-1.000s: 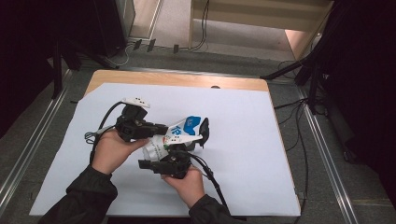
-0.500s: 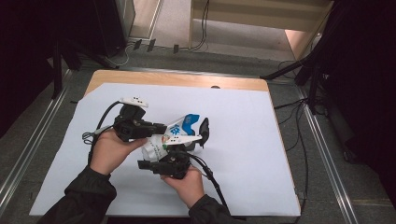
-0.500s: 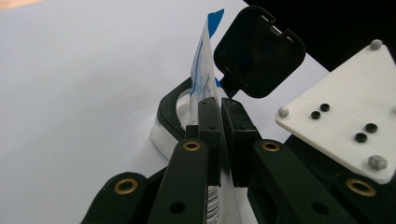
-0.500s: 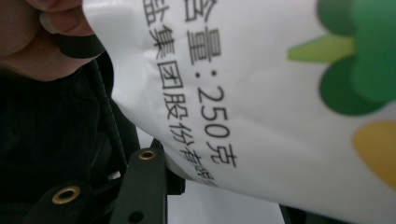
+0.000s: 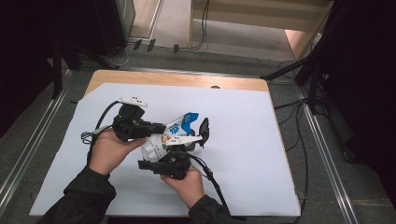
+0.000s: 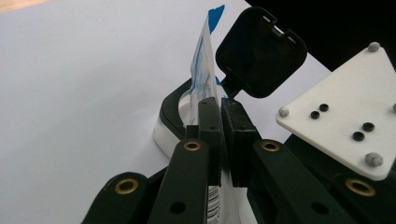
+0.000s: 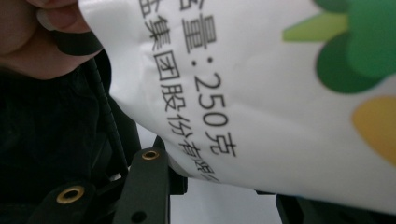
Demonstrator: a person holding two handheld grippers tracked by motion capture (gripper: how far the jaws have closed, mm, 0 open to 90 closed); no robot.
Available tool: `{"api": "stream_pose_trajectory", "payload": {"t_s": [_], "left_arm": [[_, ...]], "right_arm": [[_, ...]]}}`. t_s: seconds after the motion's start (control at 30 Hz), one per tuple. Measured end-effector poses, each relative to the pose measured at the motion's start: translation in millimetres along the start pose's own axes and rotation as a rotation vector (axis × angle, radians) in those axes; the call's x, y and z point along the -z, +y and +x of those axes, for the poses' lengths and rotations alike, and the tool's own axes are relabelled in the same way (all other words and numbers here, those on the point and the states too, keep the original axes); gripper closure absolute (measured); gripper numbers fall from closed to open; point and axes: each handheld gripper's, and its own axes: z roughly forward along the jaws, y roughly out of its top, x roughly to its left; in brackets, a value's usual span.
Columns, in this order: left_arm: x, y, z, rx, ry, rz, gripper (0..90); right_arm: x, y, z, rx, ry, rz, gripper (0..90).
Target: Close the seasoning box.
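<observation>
Little was altered over the second. The jaws of the right gripper (image 5: 187, 148) were brought slightly closer together, most of it in the last half second. The bag (image 5: 175, 133) was seen lying across them in the right gripper view, though whether it was pressed by the pads could not be told. In the high view the bag's blue top was shifted a touch to the left, and a little more of its white printed body was exposed between the two hands. The shift was slight and could hardly be made out.
</observation>
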Motion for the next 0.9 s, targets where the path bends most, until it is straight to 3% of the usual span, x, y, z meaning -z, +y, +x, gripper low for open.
{"api": "stream_pose_trajectory", "payload": {"t_s": [0.9], "left_arm": [[-7.3,4.0,-1.6,-0.010,0.000,0.008,87.9]], "right_arm": [[2.3,5.5,0.8,-0.009,0.011,0.005,63.9]]}}
